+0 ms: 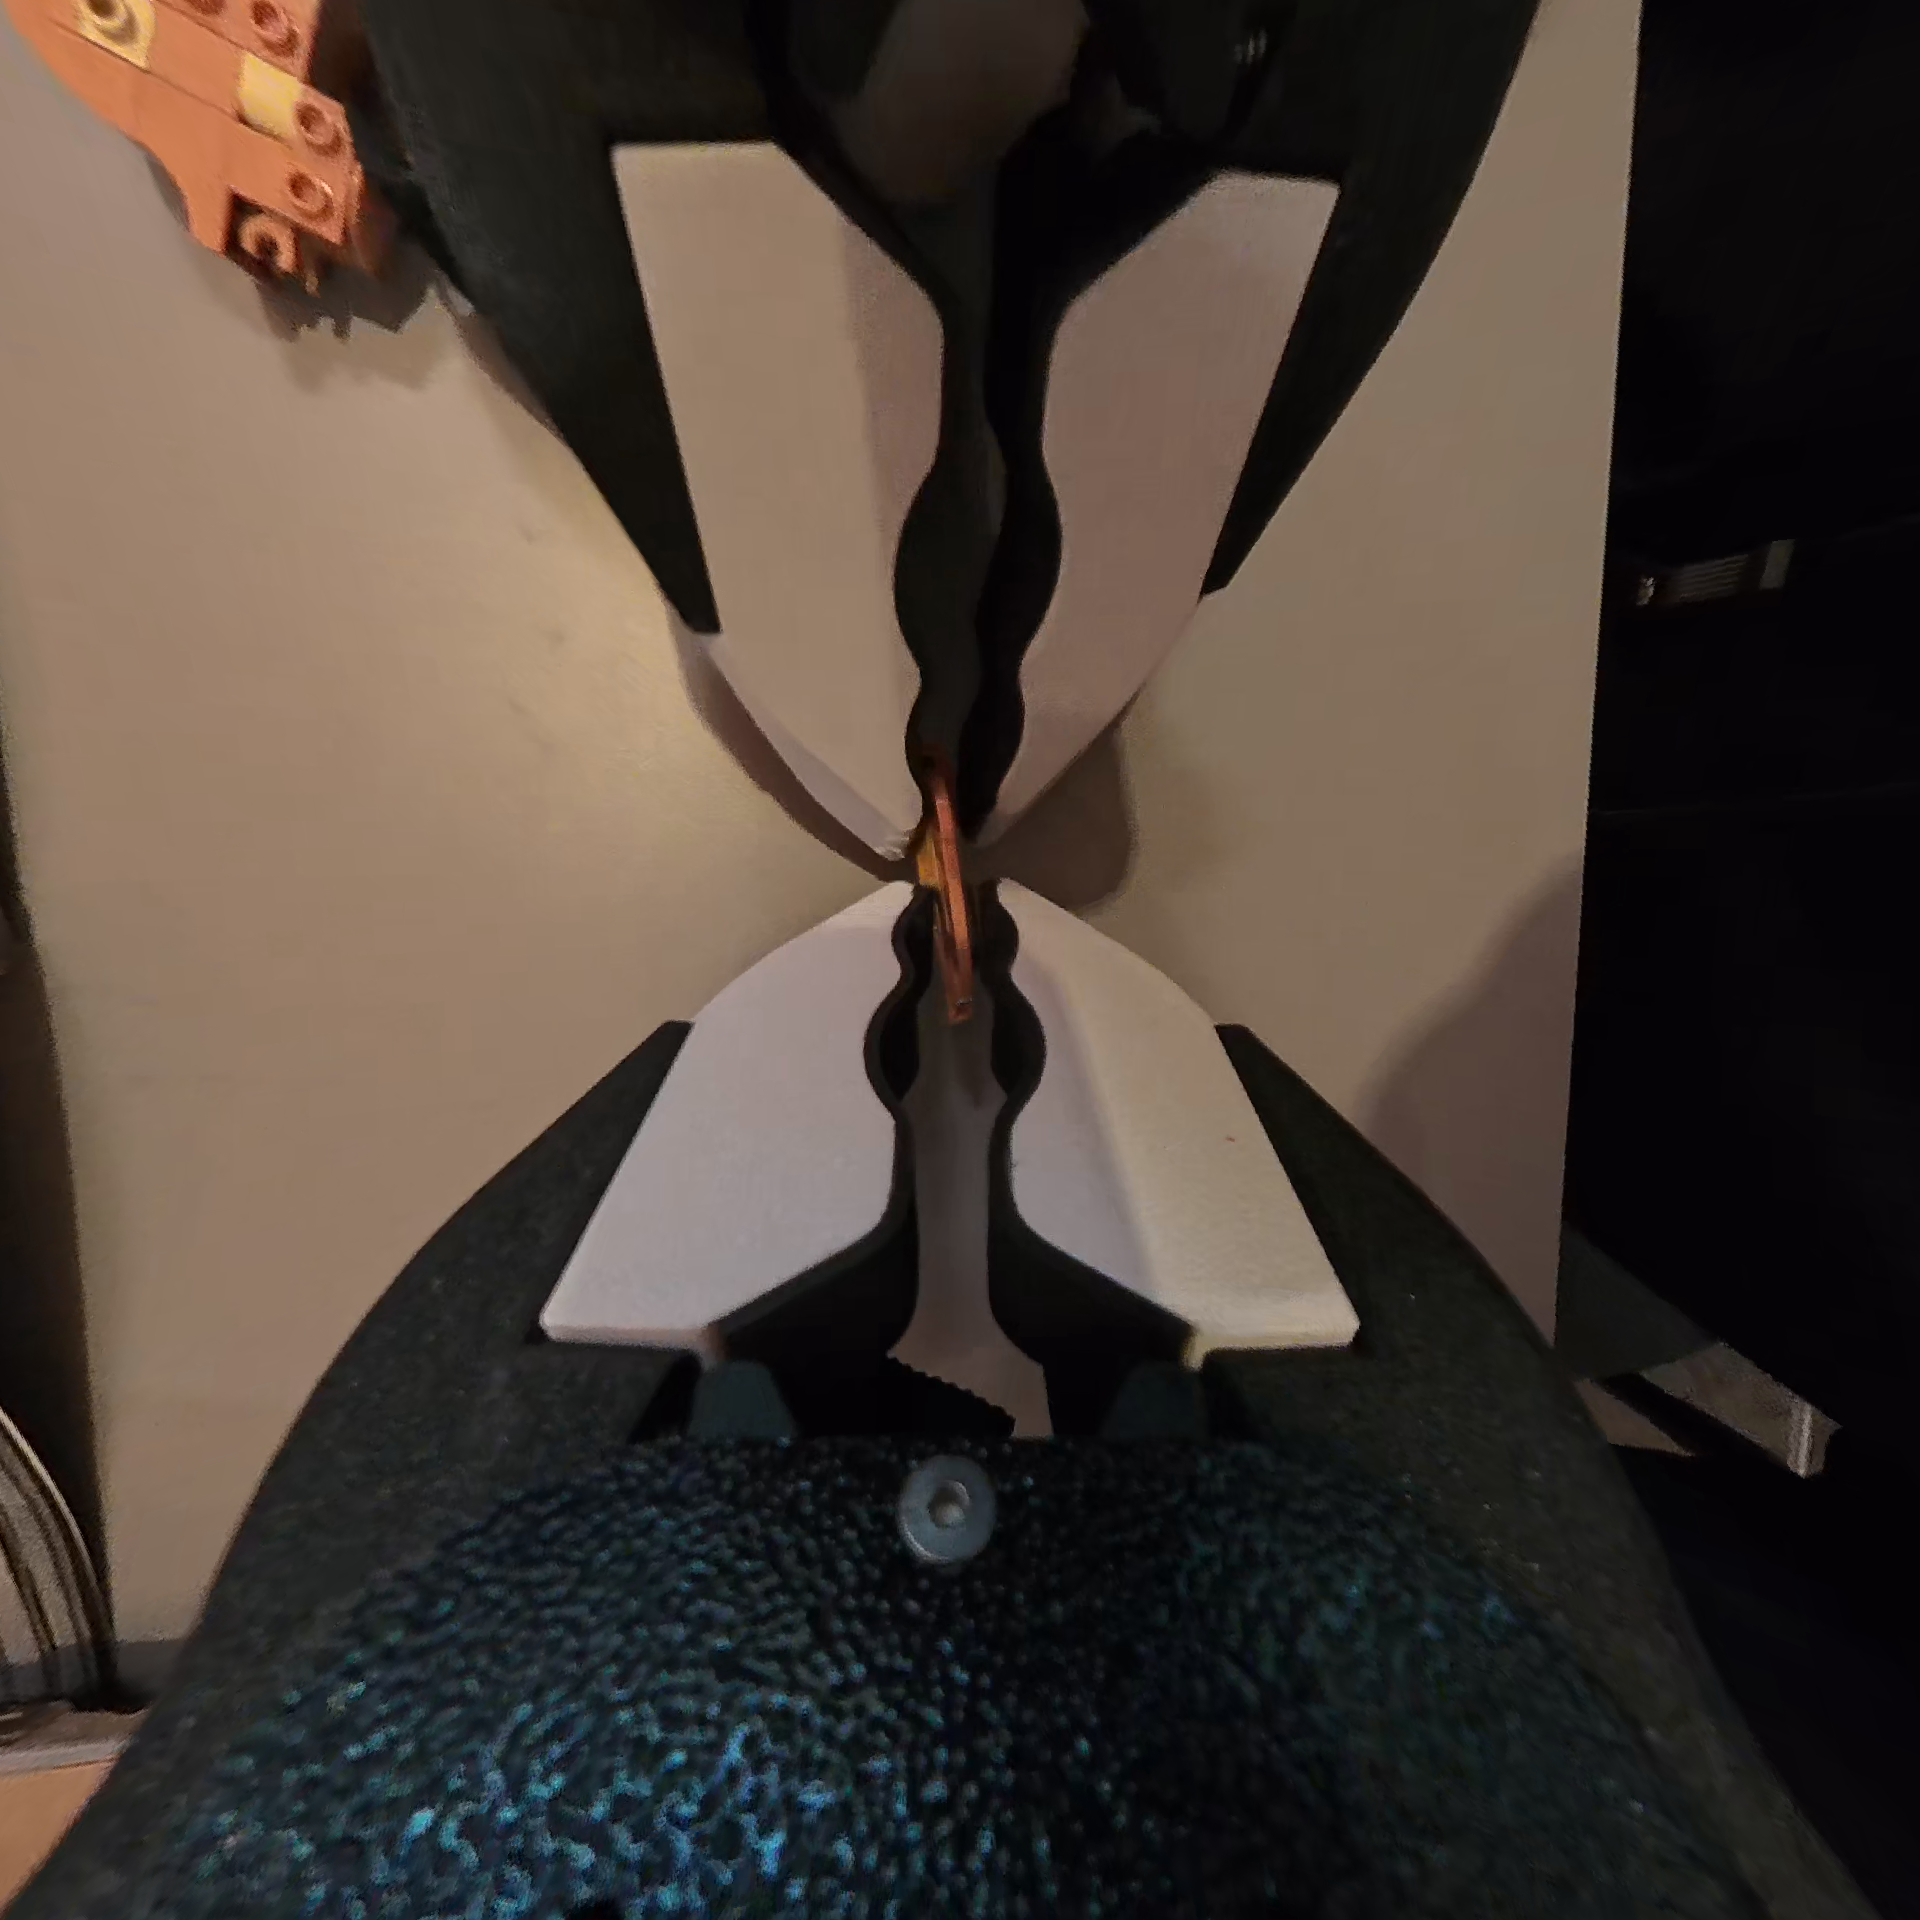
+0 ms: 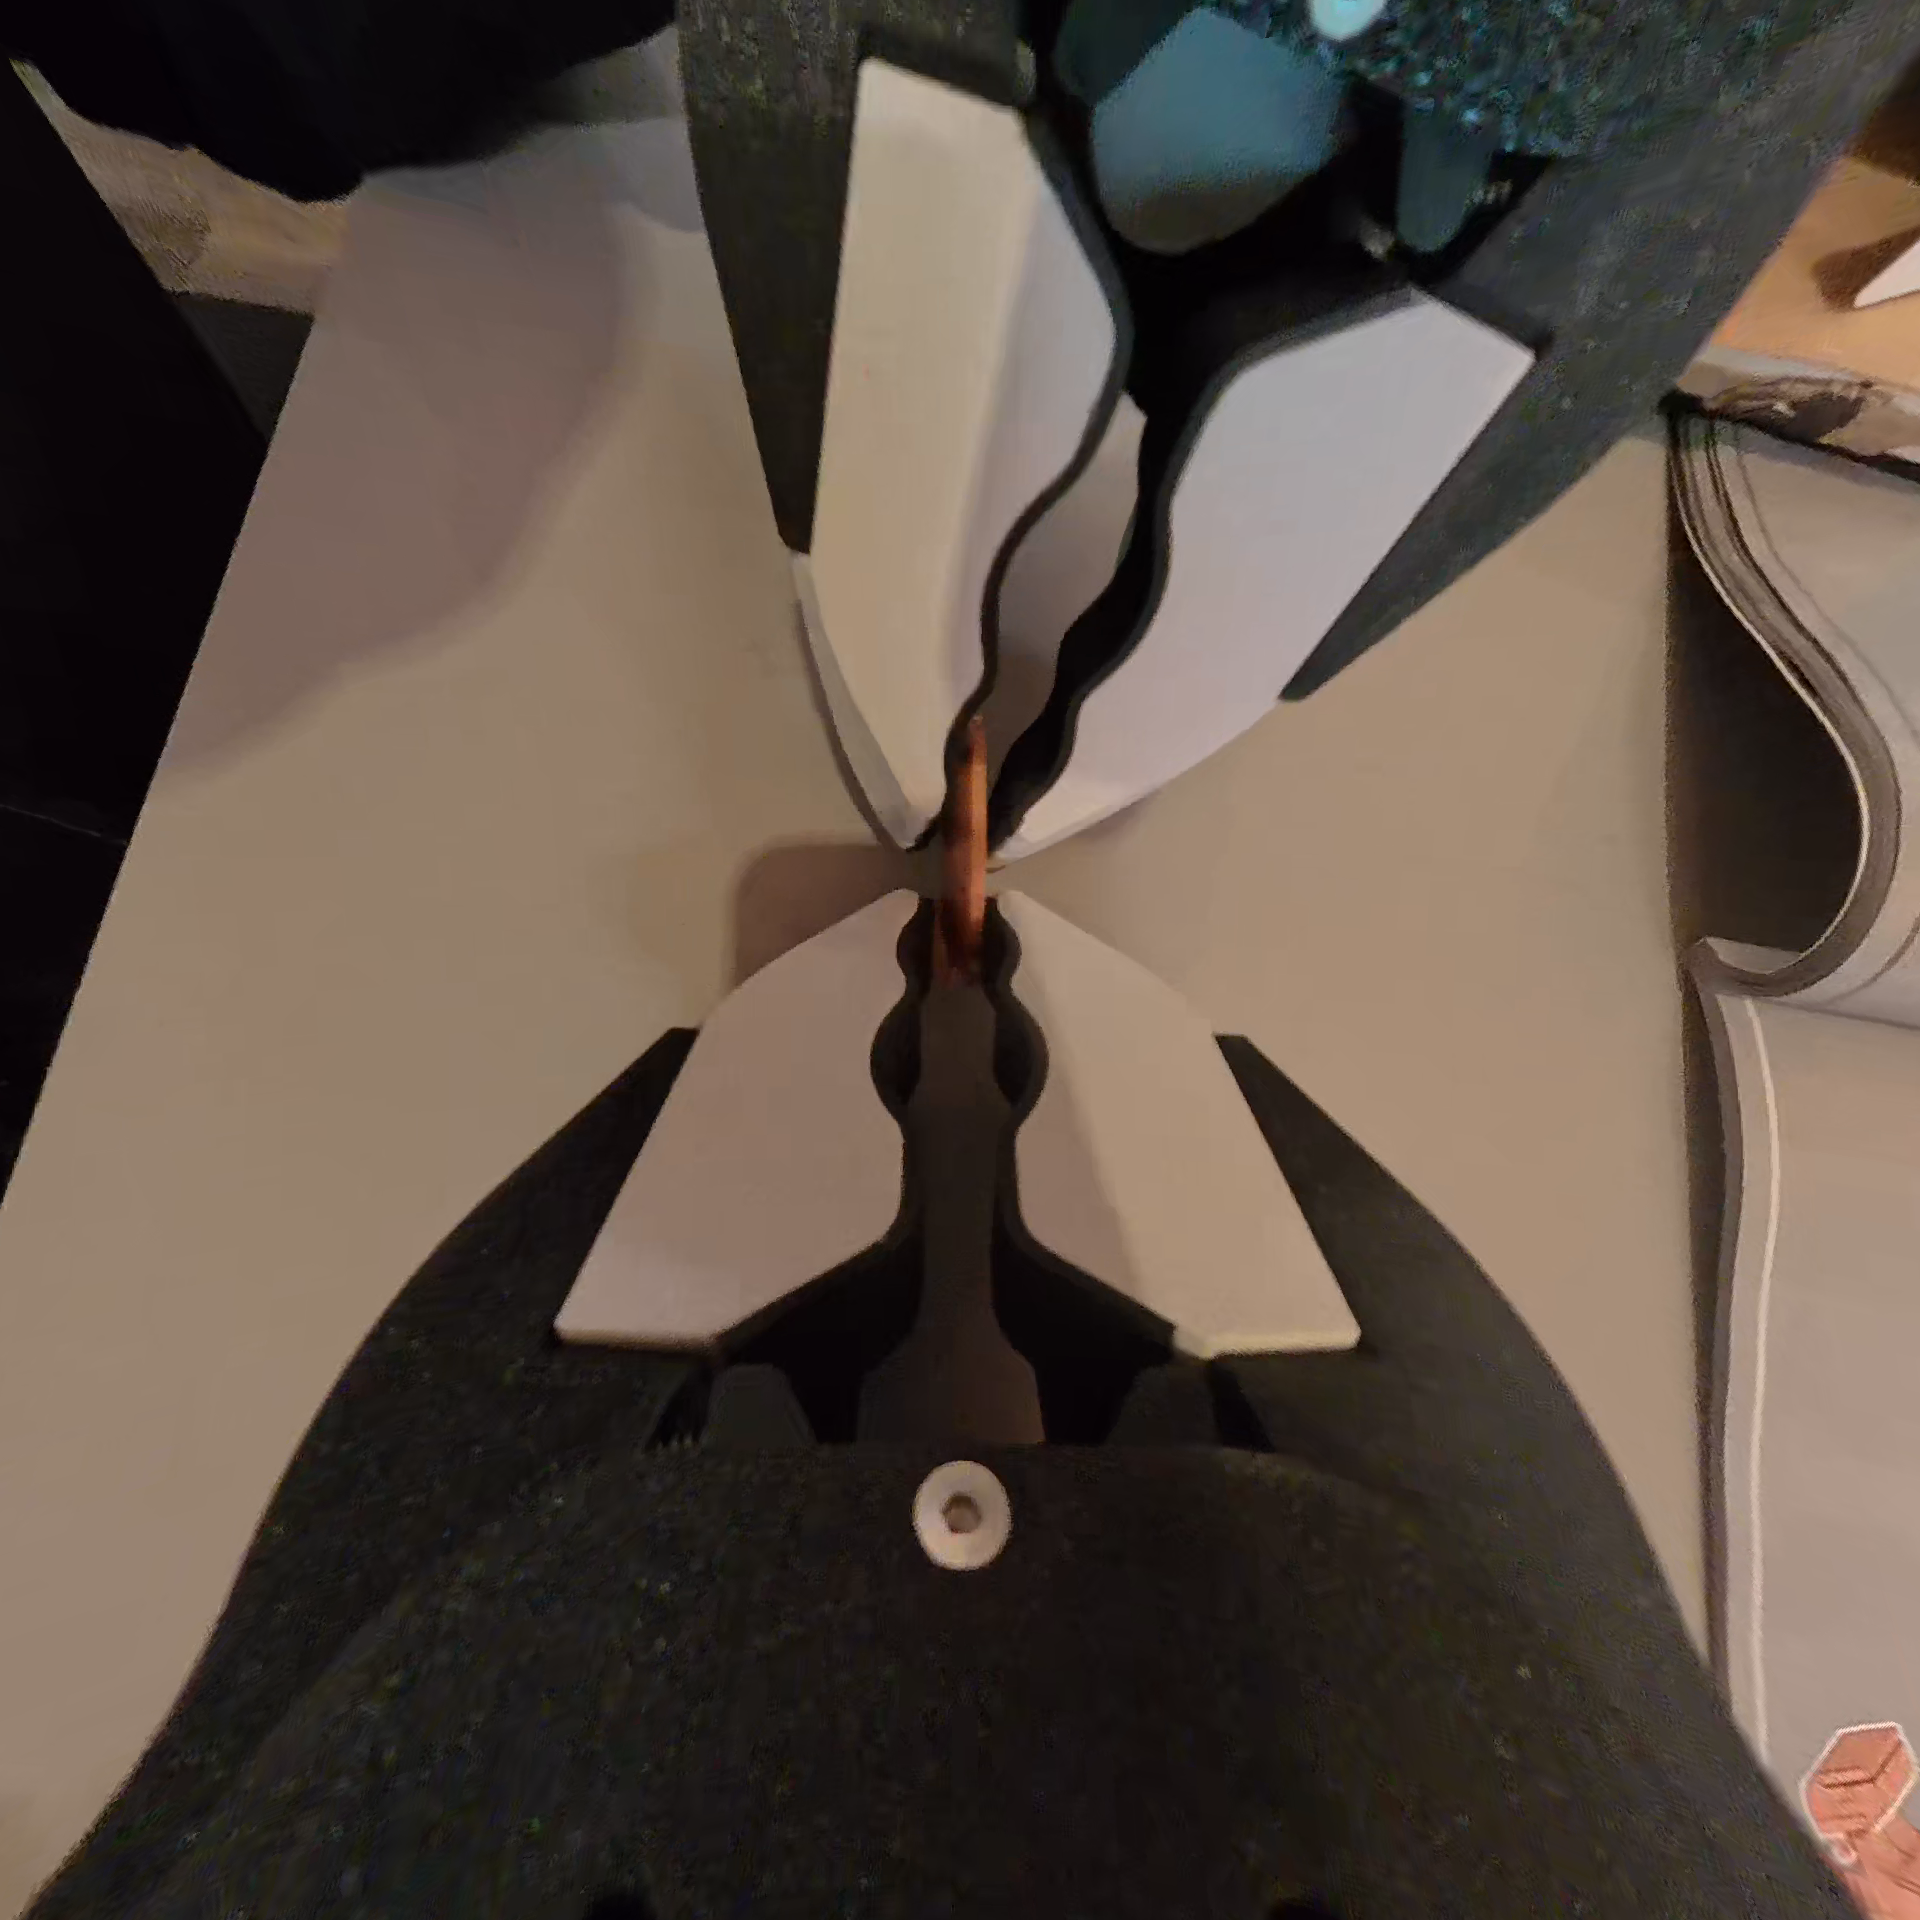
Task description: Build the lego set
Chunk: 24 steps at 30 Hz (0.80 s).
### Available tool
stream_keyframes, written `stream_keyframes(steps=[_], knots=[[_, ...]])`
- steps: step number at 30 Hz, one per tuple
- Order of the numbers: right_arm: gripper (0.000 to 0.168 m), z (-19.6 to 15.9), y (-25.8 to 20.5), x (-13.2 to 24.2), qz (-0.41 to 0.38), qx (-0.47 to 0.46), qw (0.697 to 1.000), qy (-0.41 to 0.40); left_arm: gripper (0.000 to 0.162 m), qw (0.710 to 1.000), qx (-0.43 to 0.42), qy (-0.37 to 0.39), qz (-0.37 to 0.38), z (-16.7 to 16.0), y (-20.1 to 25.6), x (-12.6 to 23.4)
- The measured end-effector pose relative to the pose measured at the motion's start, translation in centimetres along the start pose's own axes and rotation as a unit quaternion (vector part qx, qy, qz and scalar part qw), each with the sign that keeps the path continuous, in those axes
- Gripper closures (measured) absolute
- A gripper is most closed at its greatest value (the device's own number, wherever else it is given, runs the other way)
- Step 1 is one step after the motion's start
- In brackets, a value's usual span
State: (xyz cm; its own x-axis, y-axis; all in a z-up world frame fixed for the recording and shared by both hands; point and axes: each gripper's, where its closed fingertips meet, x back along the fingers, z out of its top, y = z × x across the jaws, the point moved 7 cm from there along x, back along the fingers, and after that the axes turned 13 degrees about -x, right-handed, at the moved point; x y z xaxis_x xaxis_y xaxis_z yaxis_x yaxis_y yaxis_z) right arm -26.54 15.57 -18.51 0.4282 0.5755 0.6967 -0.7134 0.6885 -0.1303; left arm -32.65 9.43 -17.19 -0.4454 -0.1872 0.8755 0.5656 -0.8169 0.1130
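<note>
Pinching tip to tip, my left gripper (image 1: 951, 899) and right gripper (image 2: 961, 909) both clamp one thin brown lego plate (image 1: 948, 883); brown lego assembly (image 1: 223, 135) lies at eleven o'clock.

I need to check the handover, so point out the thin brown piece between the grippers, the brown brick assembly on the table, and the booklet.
Thin brown piece (image 1: 948, 914), left wrist view: its edge between the tips.
Brown brick assembly (image 1: 223, 125), left wrist view: studded top.
Booklet (image 2: 1808, 644), right wrist view: curled page edges.
</note>
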Motion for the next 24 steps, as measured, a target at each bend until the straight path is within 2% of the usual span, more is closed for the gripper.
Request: stream_keyframes(steps=[3, 6, 10, 13, 17, 20, 24], knots=[[0.160, 0.1, 0.2, 0.3, 0.006, -0.019, 1.000, 0.009, 0.154, 1.000, 0.005, 0.019, 0.000, 0.0, -0.2, 0.3], [0.160, 0.3, 0.4, 0.7, 0.020, -0.050, 0.998, 0.026, 0.146, 0.999, 0.008, 0.036, 0.012, -0.1, -0.4, 0.7], [0.160, 0.8, 0.9, 1.9, 0.066, -0.115, 0.988, 0.083, 0.135, 0.992, 0.014, 0.118, 0.036, 0.3, -0.7, 3.0], [0.160, 1.4, 1.6, 3.3, 0.113, -0.183, 0.965, 0.152, 0.130, 0.979, 0.024, 0.191, 0.065, 0.1, -1.1, 5.3], [0.160, 1.8, 2.2, 4.9, 0.159, -0.227, 0.933, 0.231, 0.130, 0.960, 0.037, 0.270, 0.069, 0.3, -1.4, 6.5], [0.160, 2.3, 2.2, 5.7, 0.170, -0.229, 0.919, 0.273, 0.131, 0.955, 0.039, 0.287, 0.061, 0.7, -1.5, 6.0], [0.160, 2.8, 1.9, 6.5, 0.170, -0.220, 0.907, 0.317, 0.141, 0.953, 0.026, 0.297, 0.055, 1.3, -1.5, 5.2]])
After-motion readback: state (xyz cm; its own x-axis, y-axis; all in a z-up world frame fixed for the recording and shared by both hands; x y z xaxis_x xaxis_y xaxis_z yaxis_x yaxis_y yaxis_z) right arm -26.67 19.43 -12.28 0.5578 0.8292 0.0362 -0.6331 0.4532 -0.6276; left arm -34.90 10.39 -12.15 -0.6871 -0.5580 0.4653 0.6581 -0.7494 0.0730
